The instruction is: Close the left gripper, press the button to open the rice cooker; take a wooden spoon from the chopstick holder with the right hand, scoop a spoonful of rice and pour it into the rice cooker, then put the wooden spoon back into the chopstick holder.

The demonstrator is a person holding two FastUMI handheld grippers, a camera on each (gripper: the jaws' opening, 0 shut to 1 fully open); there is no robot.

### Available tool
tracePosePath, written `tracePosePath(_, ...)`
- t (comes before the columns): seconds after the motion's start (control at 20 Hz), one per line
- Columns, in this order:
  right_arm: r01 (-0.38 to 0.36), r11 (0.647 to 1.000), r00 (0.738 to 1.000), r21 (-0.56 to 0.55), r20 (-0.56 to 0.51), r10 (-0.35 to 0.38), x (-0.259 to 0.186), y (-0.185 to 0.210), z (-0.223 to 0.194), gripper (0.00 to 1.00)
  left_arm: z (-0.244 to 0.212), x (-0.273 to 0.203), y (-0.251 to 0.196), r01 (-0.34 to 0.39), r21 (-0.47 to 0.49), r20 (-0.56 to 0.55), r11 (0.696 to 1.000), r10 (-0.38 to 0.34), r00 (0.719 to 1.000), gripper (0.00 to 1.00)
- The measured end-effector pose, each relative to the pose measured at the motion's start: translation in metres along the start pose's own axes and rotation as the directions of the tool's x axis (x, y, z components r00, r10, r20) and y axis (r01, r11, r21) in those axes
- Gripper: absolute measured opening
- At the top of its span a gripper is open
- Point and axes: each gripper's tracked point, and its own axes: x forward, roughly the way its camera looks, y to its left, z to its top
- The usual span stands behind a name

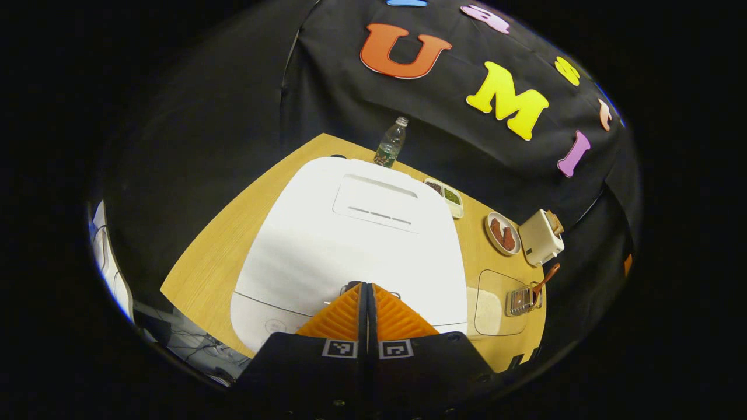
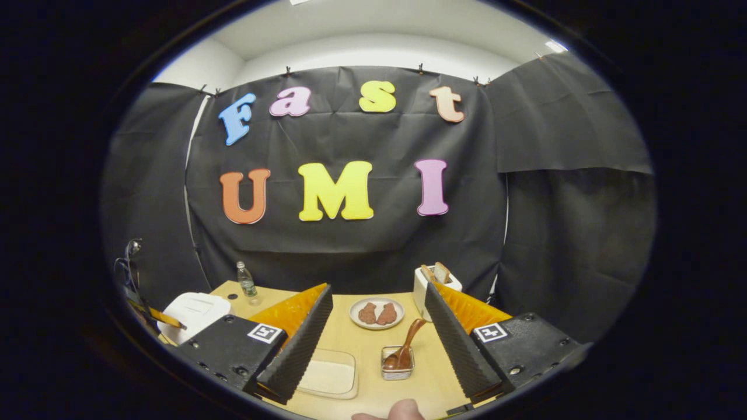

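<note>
left gripper [image 1: 367, 291]: my fingers pressed together, nothing between them, tips over the front edge of the rice cooker [image 1: 350, 245] lid, at a small dark button there; contact not clear. lid down. right gripper [image 2: 376, 326]: fingers spread wide, empty. between them on the desk [image 2: 373, 385], the chopstick holder [image 2: 398, 363] with the wooden spoon [image 2: 407, 344] standing tilted in it, apart from both fingers. rice tray [image 2: 330, 373] just beside my left-hand finger. beyond: plate [image 2: 377, 314], toaster [image 2: 435, 283].
</note>
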Motion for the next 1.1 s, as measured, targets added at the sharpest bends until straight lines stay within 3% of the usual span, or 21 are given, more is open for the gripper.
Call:
tracePosePath(0.25, -0.037, 0.999, 0.999, 0.012, 0.024, 0.037, -0.007, 0.013, 0.005, 1.00, 0.000, 0.001, 0.000, -0.008, 0.023, 0.004, 1.000, 0.008, 1.000, 0.00)
tracePosePath(0.5, -0.045, 0.999, 0.998, 0.008, 0.040, 0.045, -0.016, 0.011, 0.010, 1.00, 0.020, -0.010, -0.002, 0.034, -0.050, 0.200, 0.998, -0.023, 0.979, 0.00)
tracePosePath(0.75, -0.039, 0.999, 0.998, 0.018, 0.043, 0.039, -0.021, 0.010, 0.012, 1.00, 0.071, -0.045, -0.022, 0.048, -0.003, 0.363, 0.999, -0.044, 0.931, 0.00)
tracePosePath(0.85, -0.038, 0.999, 0.998, 0.011, 0.055, 0.037, -0.021, 0.009, 0.017, 1.00, 0.095, -0.060, -0.028, 0.015, 0.060, 0.441, 0.998, -0.040, 0.897, 0.00)
tracePosePath(1.0, -0.030, 0.999, 0.998, 0.020, 0.063, 0.029, -0.018, 0.006, 0.020, 1.00, 0.132, -0.083, -0.033, -0.075, 0.139, 0.567, 0.987, -0.018, 0.824, 0.01)
tracePosePath(1.1, -0.023, 0.999, 0.997, 0.026, 0.070, 0.021, -0.017, 0.002, 0.024, 1.00, 0.140, -0.091, -0.044, -0.070, 0.165, 0.601, 0.984, -0.044, 0.798, 0.05)
